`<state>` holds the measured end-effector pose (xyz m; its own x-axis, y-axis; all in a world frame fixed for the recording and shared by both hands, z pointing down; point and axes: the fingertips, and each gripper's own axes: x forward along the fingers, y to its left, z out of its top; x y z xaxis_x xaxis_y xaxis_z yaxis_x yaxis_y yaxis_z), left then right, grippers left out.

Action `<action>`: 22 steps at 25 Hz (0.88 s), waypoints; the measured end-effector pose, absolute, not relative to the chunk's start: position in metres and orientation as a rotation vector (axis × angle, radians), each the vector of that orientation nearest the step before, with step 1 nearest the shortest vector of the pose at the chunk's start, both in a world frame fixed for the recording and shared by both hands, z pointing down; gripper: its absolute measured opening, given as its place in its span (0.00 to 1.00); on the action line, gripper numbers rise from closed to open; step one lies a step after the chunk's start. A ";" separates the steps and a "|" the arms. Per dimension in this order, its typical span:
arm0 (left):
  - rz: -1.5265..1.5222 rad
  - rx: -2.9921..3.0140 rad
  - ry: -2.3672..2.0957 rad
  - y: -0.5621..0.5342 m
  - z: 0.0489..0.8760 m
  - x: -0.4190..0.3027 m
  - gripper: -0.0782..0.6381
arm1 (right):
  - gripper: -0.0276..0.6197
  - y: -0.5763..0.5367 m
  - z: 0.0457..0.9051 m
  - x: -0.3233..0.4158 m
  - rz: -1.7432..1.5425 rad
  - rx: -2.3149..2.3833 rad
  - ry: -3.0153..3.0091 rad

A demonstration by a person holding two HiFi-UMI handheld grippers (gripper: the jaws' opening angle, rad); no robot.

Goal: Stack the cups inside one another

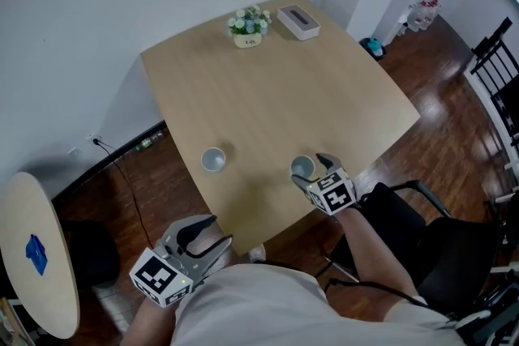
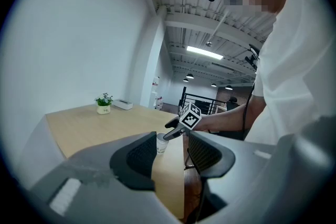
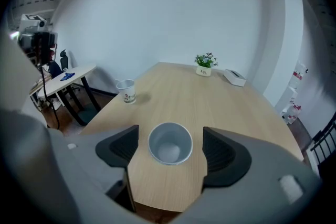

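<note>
Two pale paper cups stand near the front edge of the wooden table (image 1: pixel 268 93). The left cup (image 1: pixel 213 160) stands alone and appears again further off as the printed cup (image 3: pixel 126 91). My right gripper (image 1: pixel 311 172) is open around the right cup (image 1: pixel 301 166). That cup (image 3: pixel 169 152) sits upright and empty between the jaws of the right gripper (image 3: pixel 170 143), with a gap on each side. My left gripper (image 1: pixel 217 229) is open and holds nothing, below and in front of the table edge. The left gripper (image 2: pixel 172 155) looks sideways at the right cup (image 2: pixel 161 143).
A small potted plant (image 1: pixel 249 26) and a white tissue box (image 1: pixel 298 21) sit at the table's far edge. A round side table (image 1: pixel 32 255) with a blue item stands at the left. A black chair (image 1: pixel 422 231) is at the right, and cables lie on the floor by the wall.
</note>
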<state>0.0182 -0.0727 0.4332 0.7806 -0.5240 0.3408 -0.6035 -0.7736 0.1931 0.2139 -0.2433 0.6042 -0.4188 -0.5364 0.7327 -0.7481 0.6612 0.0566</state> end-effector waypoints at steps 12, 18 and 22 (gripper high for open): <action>0.396 2.693 -0.894 -0.011 0.434 -0.044 0.39 | 0.63 -0.177 0.566 0.146 0.308 1.009 -2.168; 0.358 2.642 -0.993 0.031 0.434 -0.096 0.40 | 0.63 -0.153 0.581 0.066 0.285 0.887 -2.201; 0.341 2.566 -1.109 0.047 0.435 -0.130 0.40 | 0.64 -0.171 0.585 0.018 0.246 0.828 -2.232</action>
